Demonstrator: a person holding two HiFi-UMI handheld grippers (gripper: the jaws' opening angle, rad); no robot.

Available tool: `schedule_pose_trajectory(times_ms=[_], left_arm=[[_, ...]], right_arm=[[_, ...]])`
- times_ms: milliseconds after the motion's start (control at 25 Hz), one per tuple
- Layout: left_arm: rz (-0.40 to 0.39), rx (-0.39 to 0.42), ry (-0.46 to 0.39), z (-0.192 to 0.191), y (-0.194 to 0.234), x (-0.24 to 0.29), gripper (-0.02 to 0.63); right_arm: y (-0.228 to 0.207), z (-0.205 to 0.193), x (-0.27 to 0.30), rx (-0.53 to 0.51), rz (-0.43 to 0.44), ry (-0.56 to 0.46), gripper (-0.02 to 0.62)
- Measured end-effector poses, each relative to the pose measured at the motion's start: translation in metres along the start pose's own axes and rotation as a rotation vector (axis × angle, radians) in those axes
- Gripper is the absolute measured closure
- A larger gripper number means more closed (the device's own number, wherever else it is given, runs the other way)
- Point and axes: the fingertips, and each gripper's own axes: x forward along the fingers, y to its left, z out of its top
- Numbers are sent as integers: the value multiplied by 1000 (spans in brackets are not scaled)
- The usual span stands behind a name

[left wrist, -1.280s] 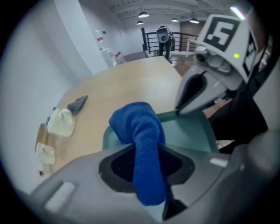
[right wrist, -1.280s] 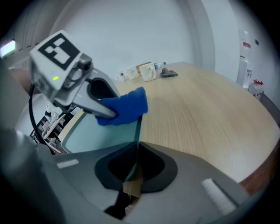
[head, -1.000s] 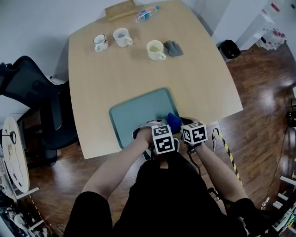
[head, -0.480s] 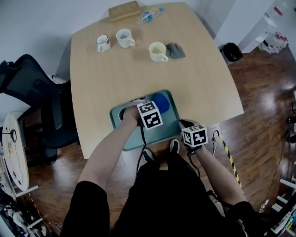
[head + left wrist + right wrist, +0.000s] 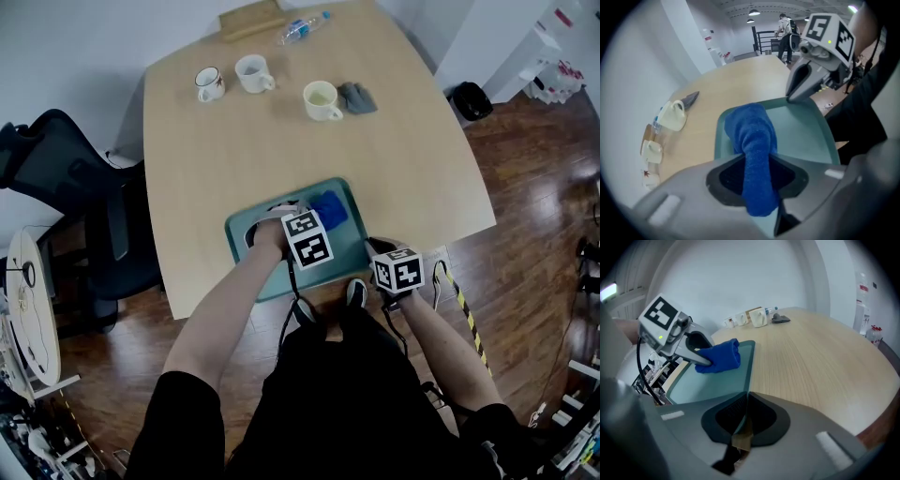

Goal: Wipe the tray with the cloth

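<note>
A teal tray [image 5: 246, 232] lies at the near edge of the wooden table [image 5: 234, 141]. My left gripper [image 5: 317, 216] is shut on a blue cloth [image 5: 330, 208], which rests on the tray's far right part. In the left gripper view the cloth [image 5: 752, 136] runs out from between the jaws of the left gripper [image 5: 757, 176] onto the tray [image 5: 811, 136]. My right gripper [image 5: 375, 247] is at the tray's near right corner. Its own view shows the right gripper [image 5: 744, 408] shut on the rim of the tray [image 5: 710, 385], with the cloth [image 5: 721, 356] beyond.
Three cups [image 5: 255, 73] stand at the table's far side, with a grey rag [image 5: 357, 97] beside the right one. A water bottle [image 5: 302, 26] and a wooden board [image 5: 250, 19] lie at the far edge. A black office chair [image 5: 66, 178] stands to the left.
My left gripper carried the blue cloth from the tray's near right corner across to its far right part. The right gripper stayed on the tray's corner.
</note>
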Motion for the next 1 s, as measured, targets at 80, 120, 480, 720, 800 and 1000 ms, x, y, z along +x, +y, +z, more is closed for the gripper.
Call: schedule_pose_trajectory(times_ms=[80,120,480,720,800,1000], left_arm=[[-44,34,-20,7,-32,-5,480],[-72,58,-29,9,-50,-7,480],[-141,146,-64,5,-120,-19,481],[-139,-10,-8,-31,-56,-13,479],[-112,-43,23,-44,-27,-12,479],[24,-76,138,-77,48,-8,477]], right_arm=[[0,0,-1,1,-4,5,577],[0,0,-1,0,-7,8,577],[1,1,1,-17,-25,17,576],[3,2,0,-15,-17,10,575],[2,2,-1,-15,-18,5,577],[2,2,0,-25,-16,-6,575]])
